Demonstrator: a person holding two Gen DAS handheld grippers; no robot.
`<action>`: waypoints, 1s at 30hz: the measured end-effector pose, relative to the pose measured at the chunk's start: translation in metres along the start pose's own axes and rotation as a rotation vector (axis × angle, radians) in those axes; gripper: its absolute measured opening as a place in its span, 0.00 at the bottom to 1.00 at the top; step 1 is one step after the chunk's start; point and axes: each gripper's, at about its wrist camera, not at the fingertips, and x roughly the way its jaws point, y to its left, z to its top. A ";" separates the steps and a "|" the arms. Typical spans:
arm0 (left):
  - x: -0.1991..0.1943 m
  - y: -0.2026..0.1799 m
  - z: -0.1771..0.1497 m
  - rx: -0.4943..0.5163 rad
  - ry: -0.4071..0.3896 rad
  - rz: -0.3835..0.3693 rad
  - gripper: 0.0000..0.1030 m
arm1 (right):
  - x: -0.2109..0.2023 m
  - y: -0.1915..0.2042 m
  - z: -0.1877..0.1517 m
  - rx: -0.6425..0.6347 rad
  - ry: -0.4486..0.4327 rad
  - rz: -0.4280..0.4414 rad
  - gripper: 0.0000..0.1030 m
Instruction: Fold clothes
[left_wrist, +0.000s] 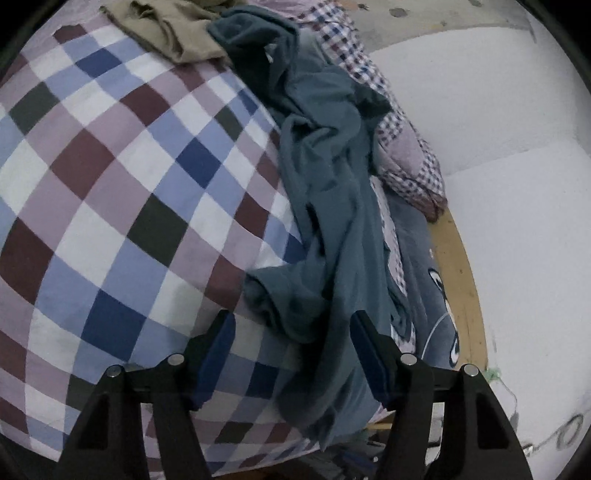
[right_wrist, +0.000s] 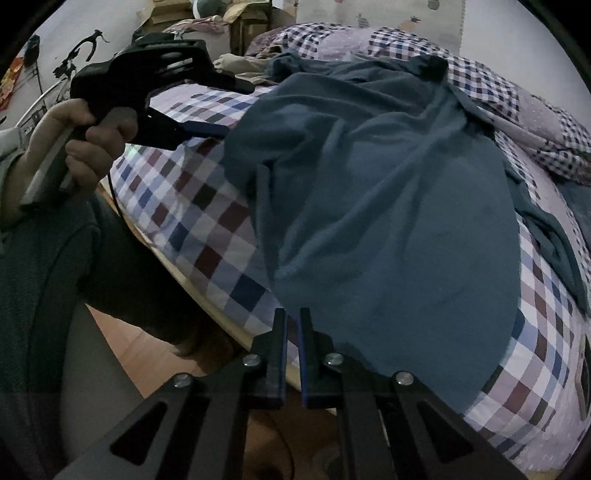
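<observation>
The checked bedsheet (left_wrist: 122, 206) spreads under everything. My teal garment (right_wrist: 388, 221) lies rumpled across it, one edge at my right gripper (right_wrist: 293, 325), whose fingers are clenched together on that hem. My left gripper (left_wrist: 291, 328) stands released, a fold between its fingers. No readable writing anywhere

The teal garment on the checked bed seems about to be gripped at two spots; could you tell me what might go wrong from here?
1. The left gripper is open around a bunched roll of the teal garment; closing there may pinch several layers.
2. The right gripper is shut at the hem near the bed's edge; whether it caught cloth is unclear, so it could slip.
3. The khaki garment touches the teal one and may drag along.
</observation>
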 end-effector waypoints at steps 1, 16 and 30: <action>0.002 0.001 0.002 -0.013 -0.008 -0.004 0.66 | 0.000 0.000 0.000 0.000 0.001 -0.004 0.06; 0.014 0.012 0.016 -0.132 -0.107 -0.010 0.18 | -0.008 -0.019 -0.006 0.098 -0.056 -0.056 0.34; -0.058 0.010 0.009 -0.077 -0.289 -0.029 0.03 | -0.008 -0.019 0.007 0.098 -0.084 -0.065 0.39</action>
